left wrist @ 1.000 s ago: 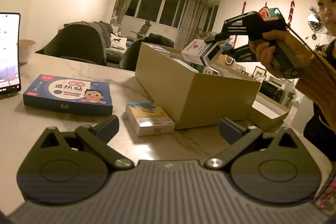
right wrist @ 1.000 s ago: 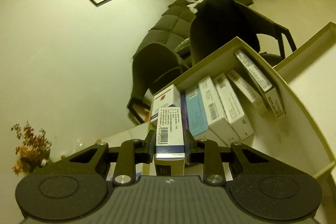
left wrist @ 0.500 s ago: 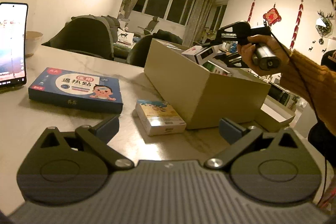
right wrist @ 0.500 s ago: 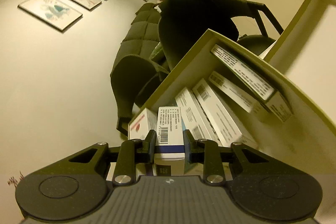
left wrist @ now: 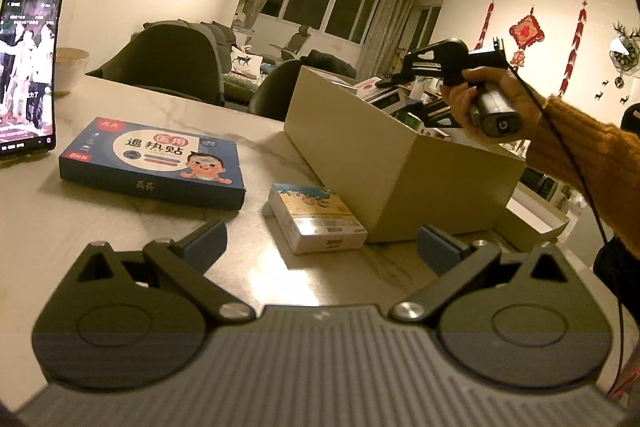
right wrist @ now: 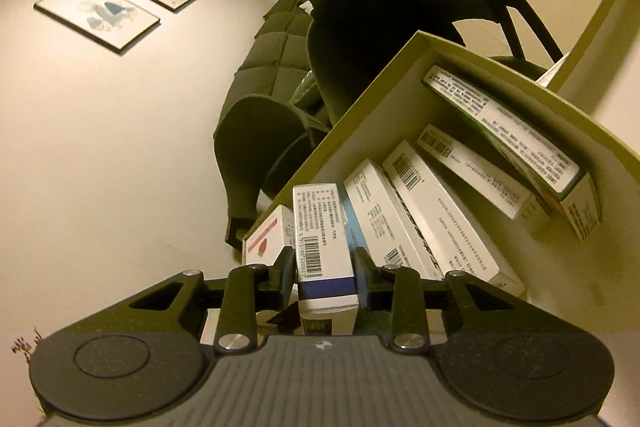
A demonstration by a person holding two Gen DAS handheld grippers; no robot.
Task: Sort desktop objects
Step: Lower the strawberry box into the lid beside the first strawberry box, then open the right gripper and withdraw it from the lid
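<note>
Over the beige carton my right gripper reaches down among the medicine packs, its jaws opening around a white box with a dark blue band. That box sits between the pads, and a sliver of space shows along its sides, so I read the pads as no longer pressing. It stands in the row at the near-left end of the carton, with a white pack with a red mark on one side and a line of leaning white boxes on the other, crowding it closely. A longer pack lies against the far wall of the carton.

My left gripper hovers low over the marble table with its jaws spread wide and nothing between them. Just ahead of it lies a small yellow-and-blue box, close beside the carton's side wall. Further left rests a flat blue fever-patch box, and beyond it a lit phone stands upright near a bowl. From this side I see my right hand in an orange sleeve holding its tool above the carton's open top.
</note>
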